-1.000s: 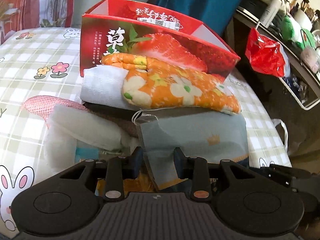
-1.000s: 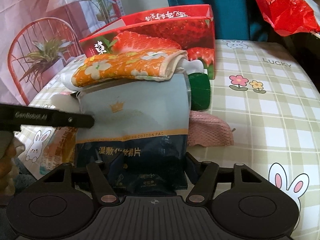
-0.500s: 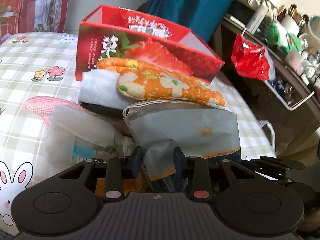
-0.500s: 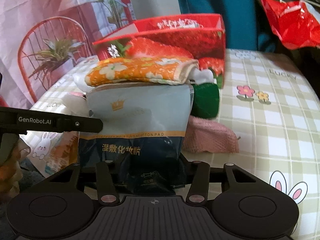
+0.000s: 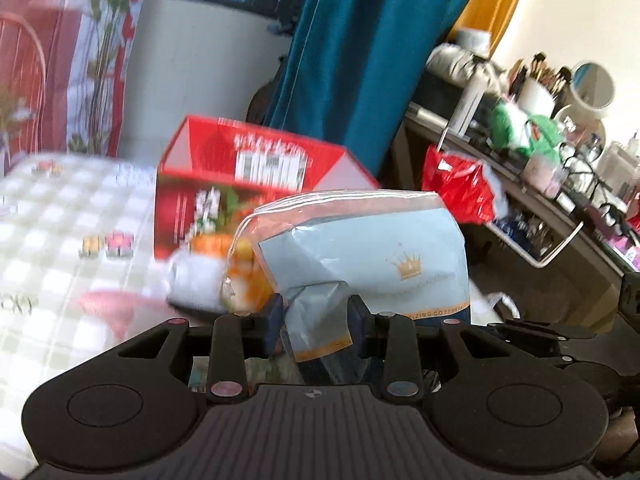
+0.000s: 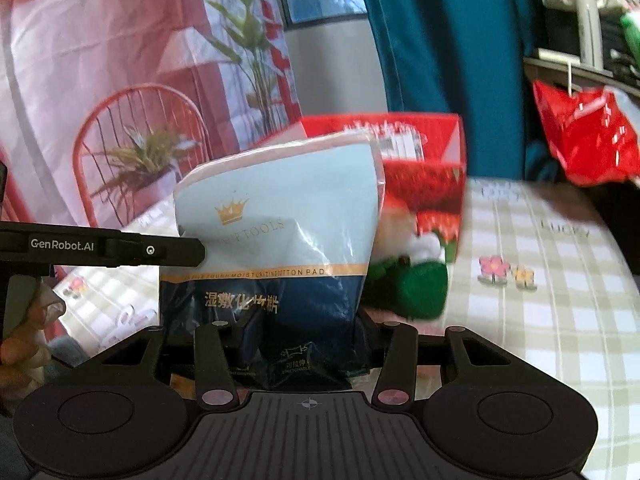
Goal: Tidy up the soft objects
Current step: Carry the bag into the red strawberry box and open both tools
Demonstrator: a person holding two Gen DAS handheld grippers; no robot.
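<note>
upright blue pad pouch (image 6: 276, 240), seemingly lifted

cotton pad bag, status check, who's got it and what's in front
Left gripper and right gripper both shut on cotton pad bag. Bag lifted upright off the table. Red strawberry box open-topped straight ahead; green plush low beside bag.

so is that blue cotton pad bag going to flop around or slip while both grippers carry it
Probably floppy: the bag creases and buckles where the left gripper pinches its edge. It looks light for its size, puffy, holding its shape above the right gripper. The glossy film may be slippery, so a hold on both sides seems wise.
</note>
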